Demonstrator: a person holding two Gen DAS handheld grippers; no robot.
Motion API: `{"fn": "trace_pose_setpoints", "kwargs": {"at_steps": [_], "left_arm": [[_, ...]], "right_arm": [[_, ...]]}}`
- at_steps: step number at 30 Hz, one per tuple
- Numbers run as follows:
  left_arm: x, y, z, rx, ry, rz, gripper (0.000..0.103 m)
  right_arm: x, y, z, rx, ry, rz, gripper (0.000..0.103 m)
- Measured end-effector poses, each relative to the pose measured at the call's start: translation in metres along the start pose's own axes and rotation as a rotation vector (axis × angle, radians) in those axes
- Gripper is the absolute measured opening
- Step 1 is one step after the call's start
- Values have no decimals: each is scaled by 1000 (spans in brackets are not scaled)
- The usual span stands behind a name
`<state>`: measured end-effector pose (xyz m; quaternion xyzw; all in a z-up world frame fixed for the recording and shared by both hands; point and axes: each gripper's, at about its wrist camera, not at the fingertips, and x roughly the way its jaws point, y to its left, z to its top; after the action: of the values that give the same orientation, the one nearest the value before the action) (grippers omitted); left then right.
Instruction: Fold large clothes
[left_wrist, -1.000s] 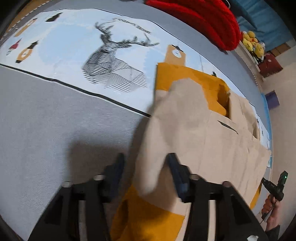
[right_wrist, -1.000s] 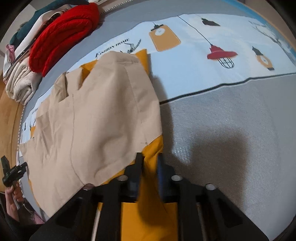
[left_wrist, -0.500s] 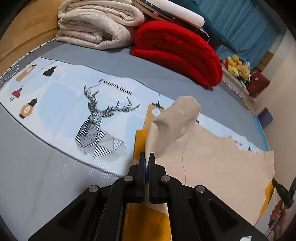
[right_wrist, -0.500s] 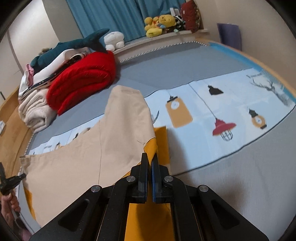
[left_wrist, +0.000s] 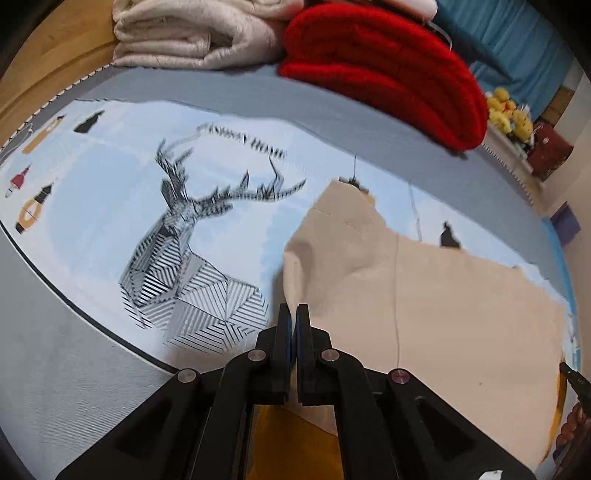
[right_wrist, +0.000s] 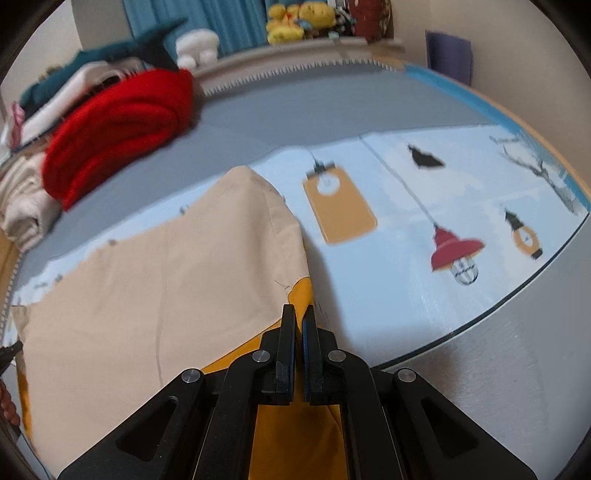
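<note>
Garment (left_wrist: 443, 314) mid-fold: left gripper (left_wrist: 293, 321) and right gripper (right_wrist: 298, 325) each clamped on a corner. Next, I think: carry both across and lay flat on the bed (right_wrist: 498, 387).

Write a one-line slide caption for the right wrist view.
Right hand-held gripper shut on the beige-and-mustard garment, lifting its edge over the lamp-print bedspread.

A bed cover (left_wrist: 92, 369) printed with a striped deer head (left_wrist: 184, 266) and hanging lamps (right_wrist: 456, 254) lies across the bed. At the far edge a folded red blanket (left_wrist: 388, 70) sits beside cream blankets (left_wrist: 192, 37). Yellow plush toys (right_wrist: 295, 22) line the ledge by blue curtains (right_wrist: 229, 22).
</note>
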<state>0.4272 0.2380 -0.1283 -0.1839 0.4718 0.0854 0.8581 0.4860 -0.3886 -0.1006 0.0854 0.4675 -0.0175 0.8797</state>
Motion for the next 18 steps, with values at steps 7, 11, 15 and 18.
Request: {"fn": "trace_pose_setpoints", "kwargs": {"at_steps": [7, 11, 15, 18], "left_arm": [[26, -15, -11, 77, 45, 84, 9], [10, -14, 0, 48, 63, 104, 28], [-41, -23, 6, 60, -30, 75, 47], [-67, -43, -7, 128, -29, -29, 47]], "right_arm": [[34, 7, -13, -43, 77, -71, 3], [24, 5, -9, -31, 57, -105, 7], [-13, 10, -7, -90, -54, -162, 16], [-43, 12, -9, -106, -118, -95, 19]]}}
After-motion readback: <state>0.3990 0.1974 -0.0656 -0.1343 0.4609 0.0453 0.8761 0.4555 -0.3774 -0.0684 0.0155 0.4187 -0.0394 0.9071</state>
